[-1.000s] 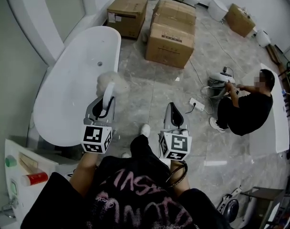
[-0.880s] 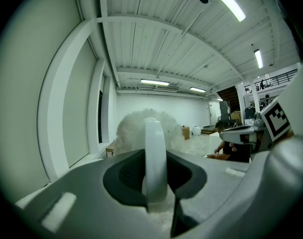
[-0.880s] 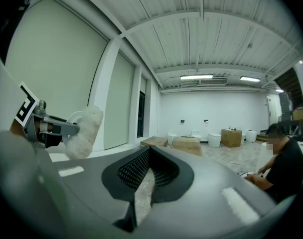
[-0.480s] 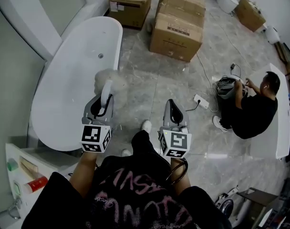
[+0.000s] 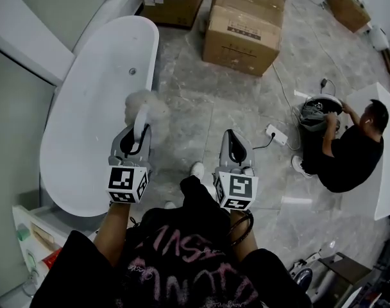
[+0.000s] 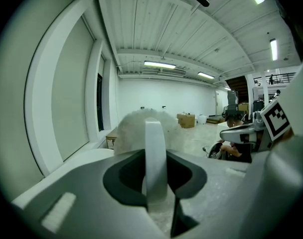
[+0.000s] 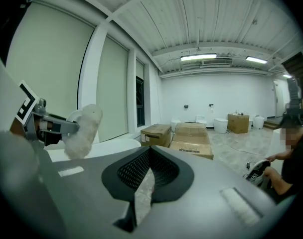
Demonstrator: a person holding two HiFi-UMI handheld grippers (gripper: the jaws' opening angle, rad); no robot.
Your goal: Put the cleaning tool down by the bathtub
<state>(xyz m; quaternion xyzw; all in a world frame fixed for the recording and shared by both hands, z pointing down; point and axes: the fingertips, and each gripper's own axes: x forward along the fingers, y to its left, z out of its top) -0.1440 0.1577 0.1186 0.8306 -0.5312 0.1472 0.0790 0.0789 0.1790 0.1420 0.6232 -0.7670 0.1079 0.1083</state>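
Cleaning tool (image 5: 142, 110) carried in the left gripper (image 5: 136, 133), not yet set down.
Bathtub (image 5: 86, 127) lay ahead-left of the jaws, as a second before; the tool remained clamped by its white handle, fluffy head beyond the tips. Right gripper (image 5: 233, 140) jaws were together, empty. Handle's lower end was hidden.

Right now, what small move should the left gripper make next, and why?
Probably lower the left gripper, kept shut, toward the floor beside the bathtub. It is shut on the handle of the cleaning tool, whose fluffy head is up in the air by the tub's edge, not yet resting on anything. The right gripper is shut and empty.
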